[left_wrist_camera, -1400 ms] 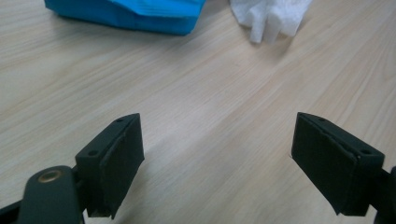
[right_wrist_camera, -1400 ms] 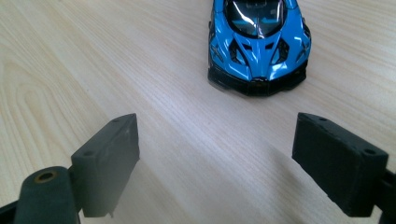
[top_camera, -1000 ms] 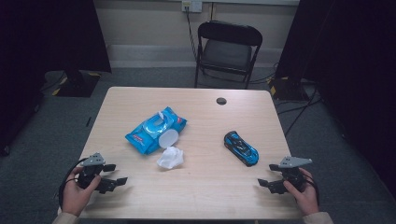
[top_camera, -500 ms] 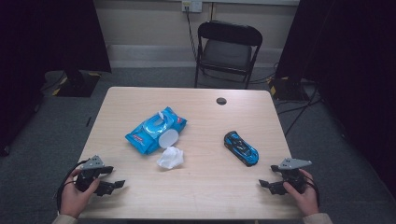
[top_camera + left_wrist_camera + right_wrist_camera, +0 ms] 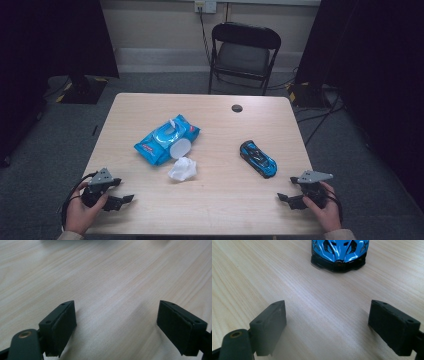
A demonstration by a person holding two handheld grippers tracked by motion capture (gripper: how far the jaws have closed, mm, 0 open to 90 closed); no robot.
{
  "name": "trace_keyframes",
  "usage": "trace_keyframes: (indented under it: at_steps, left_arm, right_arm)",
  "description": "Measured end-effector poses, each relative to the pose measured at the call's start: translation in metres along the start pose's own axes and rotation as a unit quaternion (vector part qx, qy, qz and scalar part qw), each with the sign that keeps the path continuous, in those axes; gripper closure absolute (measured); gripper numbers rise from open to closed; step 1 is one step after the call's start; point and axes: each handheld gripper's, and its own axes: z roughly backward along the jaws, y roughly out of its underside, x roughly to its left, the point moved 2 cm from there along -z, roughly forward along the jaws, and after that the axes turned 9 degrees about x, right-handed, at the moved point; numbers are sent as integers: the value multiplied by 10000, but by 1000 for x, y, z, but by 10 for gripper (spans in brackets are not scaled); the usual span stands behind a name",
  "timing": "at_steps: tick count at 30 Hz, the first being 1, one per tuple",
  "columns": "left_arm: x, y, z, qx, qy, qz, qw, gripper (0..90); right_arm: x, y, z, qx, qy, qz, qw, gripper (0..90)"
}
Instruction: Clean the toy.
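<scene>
High view: the left gripper [image 5: 120, 199] is being held low over the near left corner of the wooden table [image 5: 220, 210], its jaws pointing toward the table's middle. The right gripper [image 5: 287, 197] is being held over the near right corner, its jaws pointing inward as well. A blue toy car [image 5: 257, 158] is lying on the right half of the table, near the right gripper but apart from it. A blue wipes pack [image 5: 166, 139] with its lid flipped open is lying left of centre, and a crumpled white wipe [image 5: 182, 169] is resting just beside its near edge. A small dark round spot [image 5: 237, 108] is being shown near the far edge, and a black folding chair [image 5: 243, 55] is standing beyond the table.

Left gripper view: the 2 black jaws of the left gripper [image 5: 116, 325] are being kept spread apart, released, with bare table surface [image 5: 110, 277] between them and nothing grasped.

Right gripper view: the 2 jaws of the right gripper [image 5: 327, 326] are likewise being kept wide apart and released. The toy car [image 5: 339, 252] is being seen end-on ahead of the jaws, clear of both, standing on its wheels on the table [image 5: 262, 272].
</scene>
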Motion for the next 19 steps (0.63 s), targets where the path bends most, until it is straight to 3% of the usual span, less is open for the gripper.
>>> trace_keyframes:
  at_steps: [4,7,19]
  left_arm:
    - [-1,2,-3,-41,-122,-203,9997,134]
    - [0,2,-7,-33,-47,-380,9993,9]
    - [0,2,-8,-42,-47,-358,9993,0]
  right_arm:
    - [0,1,0,-34,21,23,10000,133]
    - [-1,1,-1,-29,11,31,10000,127]
    - [-1,1,-1,-32,-18,43,10000,120]
